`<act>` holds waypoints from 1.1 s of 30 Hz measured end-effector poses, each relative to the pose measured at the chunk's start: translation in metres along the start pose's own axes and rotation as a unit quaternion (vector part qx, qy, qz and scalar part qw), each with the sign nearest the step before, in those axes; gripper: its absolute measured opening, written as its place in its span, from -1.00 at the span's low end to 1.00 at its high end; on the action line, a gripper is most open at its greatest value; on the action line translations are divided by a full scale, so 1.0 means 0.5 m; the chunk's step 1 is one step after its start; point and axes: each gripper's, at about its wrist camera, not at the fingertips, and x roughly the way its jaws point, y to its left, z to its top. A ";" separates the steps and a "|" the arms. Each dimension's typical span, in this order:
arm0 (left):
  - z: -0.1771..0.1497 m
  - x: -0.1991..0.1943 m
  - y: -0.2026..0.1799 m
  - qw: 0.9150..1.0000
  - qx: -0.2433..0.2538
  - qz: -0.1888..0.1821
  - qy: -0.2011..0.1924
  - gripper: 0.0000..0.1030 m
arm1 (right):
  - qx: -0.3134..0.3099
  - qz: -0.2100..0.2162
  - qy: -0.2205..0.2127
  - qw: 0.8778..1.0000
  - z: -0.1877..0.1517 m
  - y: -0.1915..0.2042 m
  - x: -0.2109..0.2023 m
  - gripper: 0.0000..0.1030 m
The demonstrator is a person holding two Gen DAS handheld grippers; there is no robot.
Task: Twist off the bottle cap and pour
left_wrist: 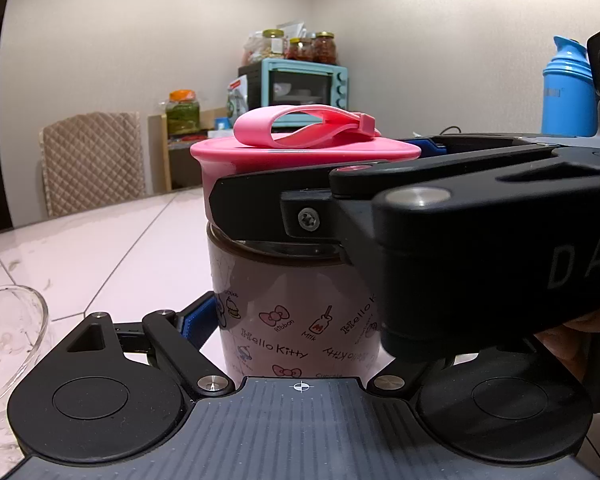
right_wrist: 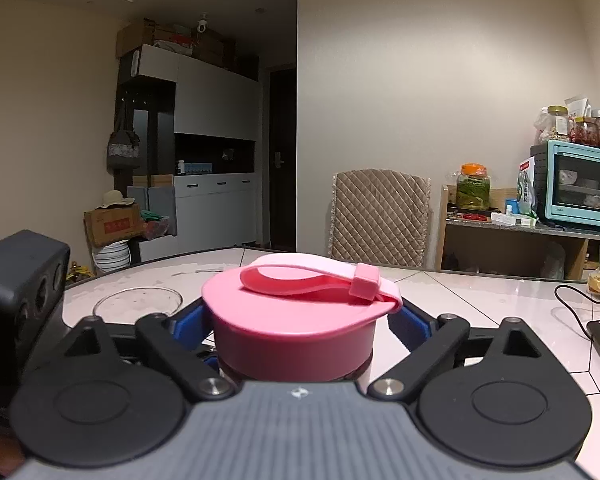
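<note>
Hello Kitty bottle (left_wrist: 296, 320) stands upright on the pale tiled table (left_wrist: 112, 248), right up close to both cameras, its pink cap (left_wrist: 300, 156) on top with a looped pink strap (left_wrist: 303, 126) lying across it. The left gripper (left_wrist: 296, 332) holds the printed body low down, one blue pad (left_wrist: 198, 320) pressed to the bottle's left side (the other finger is hidden behind the right gripper's black body). The right gripper (right_wrist: 296, 330) is closed on the cap (right_wrist: 296, 320), its blue pads (right_wrist: 188, 326) set against the left and right of the pink rim; in the left wrist view it (left_wrist: 315, 188) comes in from the right at cap height.

Just to the left of the bottle, near the table's edge, sits a clear glass bowl (left_wrist: 8, 344). Farther back stand a quilted chair (right_wrist: 379, 216), a teal toaster oven (right_wrist: 579, 184) with jars (right_wrist: 591, 128) on top, and a blue flask (left_wrist: 567, 92) at far right.
</note>
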 end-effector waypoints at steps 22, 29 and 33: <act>0.000 0.002 0.001 1.000 0.000 0.000 0.000 0.75 | -0.049 0.171 0.012 0.984 0.006 -0.094 0.006 0.65; 0.000 0.001 0.002 1.000 0.000 0.000 0.000 0.75 | -0.065 0.293 0.012 0.954 0.016 -0.164 0.029 0.65; -0.001 0.001 0.002 1.000 0.000 0.000 0.000 0.75 | -0.072 0.322 0.017 0.944 0.027 -0.178 0.035 0.65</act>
